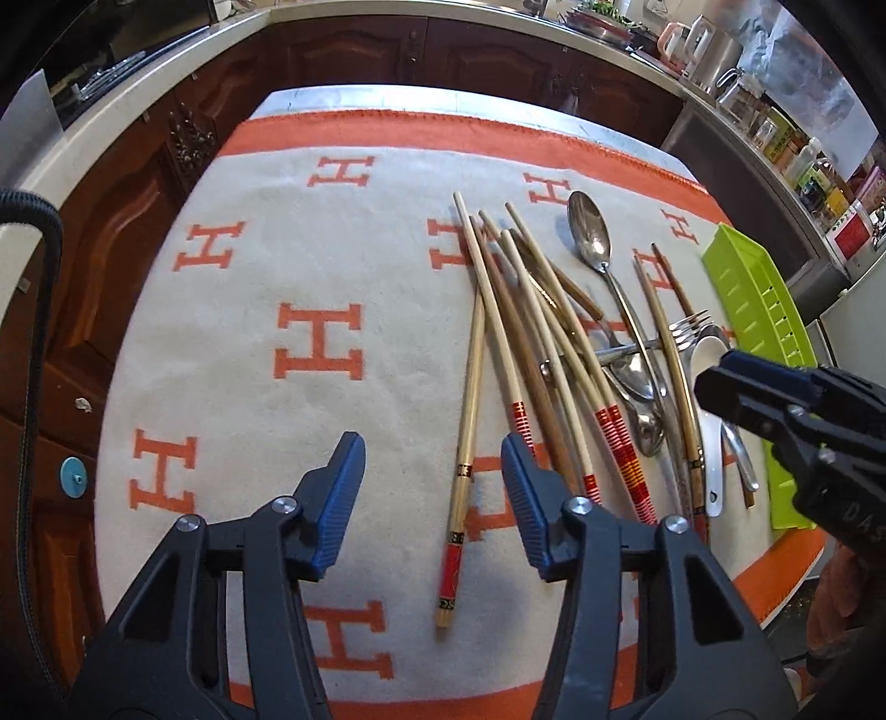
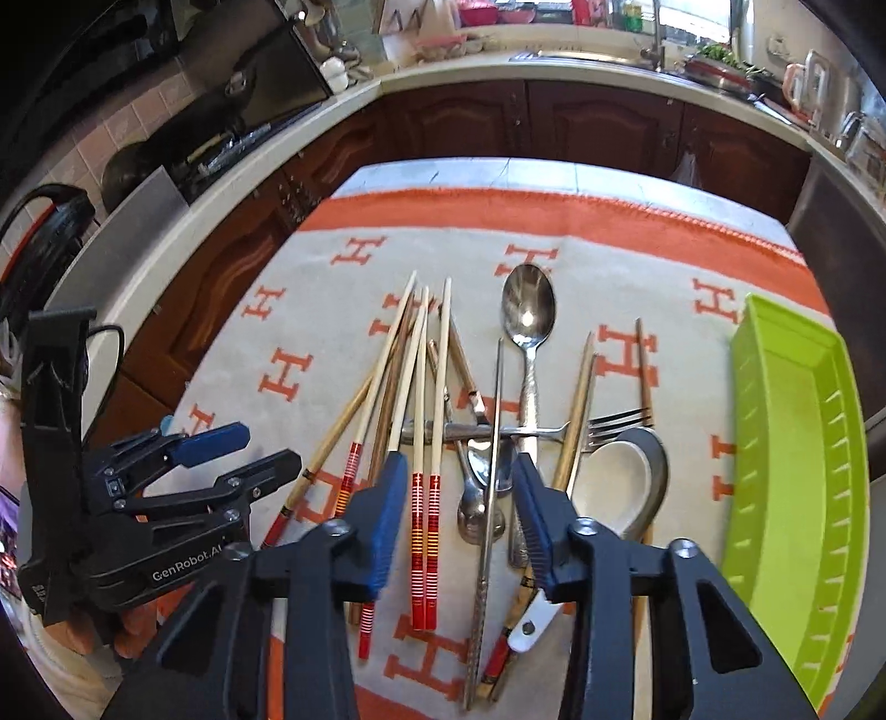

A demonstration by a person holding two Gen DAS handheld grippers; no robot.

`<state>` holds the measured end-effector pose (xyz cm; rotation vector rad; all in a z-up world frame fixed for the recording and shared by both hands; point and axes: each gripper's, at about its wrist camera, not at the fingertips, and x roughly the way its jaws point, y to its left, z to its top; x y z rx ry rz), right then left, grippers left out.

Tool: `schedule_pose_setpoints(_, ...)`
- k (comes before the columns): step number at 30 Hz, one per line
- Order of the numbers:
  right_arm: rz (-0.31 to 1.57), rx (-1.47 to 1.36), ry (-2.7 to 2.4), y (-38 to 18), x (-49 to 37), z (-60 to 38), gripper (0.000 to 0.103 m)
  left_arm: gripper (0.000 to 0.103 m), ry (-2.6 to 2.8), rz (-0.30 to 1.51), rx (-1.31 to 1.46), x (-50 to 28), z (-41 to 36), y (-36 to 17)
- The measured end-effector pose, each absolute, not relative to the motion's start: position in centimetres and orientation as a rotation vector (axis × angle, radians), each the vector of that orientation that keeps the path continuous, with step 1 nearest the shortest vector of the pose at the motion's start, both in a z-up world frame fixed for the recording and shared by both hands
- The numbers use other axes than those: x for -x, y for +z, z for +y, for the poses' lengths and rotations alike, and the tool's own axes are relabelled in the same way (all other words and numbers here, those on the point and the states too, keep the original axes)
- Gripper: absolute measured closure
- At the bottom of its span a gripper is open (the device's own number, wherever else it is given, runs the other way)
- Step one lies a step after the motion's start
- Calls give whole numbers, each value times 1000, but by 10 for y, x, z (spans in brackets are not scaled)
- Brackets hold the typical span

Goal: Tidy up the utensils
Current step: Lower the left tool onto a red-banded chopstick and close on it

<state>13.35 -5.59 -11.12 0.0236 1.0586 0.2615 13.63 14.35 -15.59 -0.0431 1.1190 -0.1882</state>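
A pile of wooden chopsticks [image 1: 531,332] [image 2: 421,399] with red-banded ends lies on the orange-and-cream cloth, mixed with a large metal spoon [image 1: 591,232] [image 2: 528,310], a fork [image 1: 686,327] [image 2: 614,423] and a white ceramic spoon [image 1: 710,421] [image 2: 614,482]. A lime green tray [image 1: 758,343] [image 2: 797,482] lies empty at the right. My left gripper [image 1: 432,487] is open and empty above the cloth, left of the pile; it also shows in the right wrist view [image 2: 243,448]. My right gripper [image 2: 457,504] is open and empty over the near ends of the utensils; it also shows in the left wrist view [image 1: 714,382].
The cloth [image 1: 249,360] covers a small table with dark wooden cabinets [image 1: 354,50] behind and to the left. Kitchen counters with jars and a kettle [image 1: 714,50] run along the back right. The left half of the cloth holds nothing.
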Motion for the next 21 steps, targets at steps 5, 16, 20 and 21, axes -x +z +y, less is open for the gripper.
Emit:
schedule_pose_setpoints(5,1103,-2,308,-137,-148,-43,78,57,-205,1154,67,-146,146,-172)
schedule_pose_setpoints(16,1190,-8,307,-173,-176,-37,87,57,-212,1166,59,-154,142,-180)
schedule_pose_setpoints(20,1187,7,308,-176,-179,-34,87,57,-202,1159,29,-155,138,-181)
schedule_pose_setpoints(21,1187,12,309,-176,-179,-33,87,57,-198,1156,16,-156,136,-181)
